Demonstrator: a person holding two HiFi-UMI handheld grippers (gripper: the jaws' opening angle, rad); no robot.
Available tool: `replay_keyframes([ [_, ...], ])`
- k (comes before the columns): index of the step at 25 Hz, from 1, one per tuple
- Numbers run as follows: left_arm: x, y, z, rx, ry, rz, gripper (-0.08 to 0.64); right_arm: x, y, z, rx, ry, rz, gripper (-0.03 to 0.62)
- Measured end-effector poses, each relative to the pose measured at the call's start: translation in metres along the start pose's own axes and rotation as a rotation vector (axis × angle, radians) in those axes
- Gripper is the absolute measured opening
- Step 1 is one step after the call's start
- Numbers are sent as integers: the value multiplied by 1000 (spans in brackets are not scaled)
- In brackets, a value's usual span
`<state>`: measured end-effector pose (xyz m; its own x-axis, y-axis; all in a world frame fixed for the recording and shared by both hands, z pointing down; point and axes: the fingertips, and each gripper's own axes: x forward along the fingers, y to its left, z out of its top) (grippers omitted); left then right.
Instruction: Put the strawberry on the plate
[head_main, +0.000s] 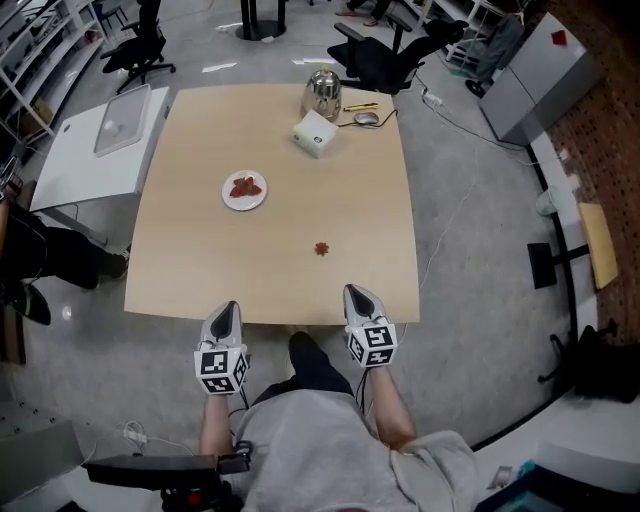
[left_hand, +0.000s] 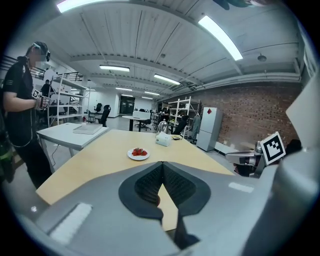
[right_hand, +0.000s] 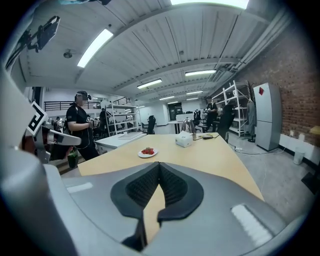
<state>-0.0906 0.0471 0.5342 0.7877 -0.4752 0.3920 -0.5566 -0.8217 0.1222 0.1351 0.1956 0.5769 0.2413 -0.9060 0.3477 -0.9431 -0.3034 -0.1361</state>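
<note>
A white plate (head_main: 231, 201) with red strawberries (head_main: 246, 186) on it sits left of centre on the wooden table (head_main: 200, 260). One loose strawberry (head_main: 321, 248) lies on the table nearer me, right of the plate. My left gripper (head_main: 229, 305) and right gripper (head_main: 353, 291) hover at the table's near edge, both short of the loose strawberry. Both are shut with nothing between their jaws. Far ahead past the closed tips, the left gripper view (left_hand: 162, 162) shows the plate (left_hand: 138, 156), and the right gripper view (right_hand: 159, 163) shows the plate (right_hand: 148, 155).
A white tissue box (head_main: 315, 133), a metal kettle (head_main: 322, 93) and a mouse (head_main: 367, 118) stand at the table's far side. A white side table (head_main: 90, 150) is to the left, with office chairs (head_main: 385, 55) beyond. A person in black (left_hand: 20, 110) stands at the left.
</note>
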Motion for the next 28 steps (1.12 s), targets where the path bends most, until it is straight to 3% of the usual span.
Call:
replay_keyframes([
  [20, 35, 35, -30, -44, 130, 71, 20, 95, -18, -46, -38, 171, 34, 8],
  [28, 41, 48, -36, -78, 155, 100, 20, 131, -22, -70, -33, 247, 50, 50],
])
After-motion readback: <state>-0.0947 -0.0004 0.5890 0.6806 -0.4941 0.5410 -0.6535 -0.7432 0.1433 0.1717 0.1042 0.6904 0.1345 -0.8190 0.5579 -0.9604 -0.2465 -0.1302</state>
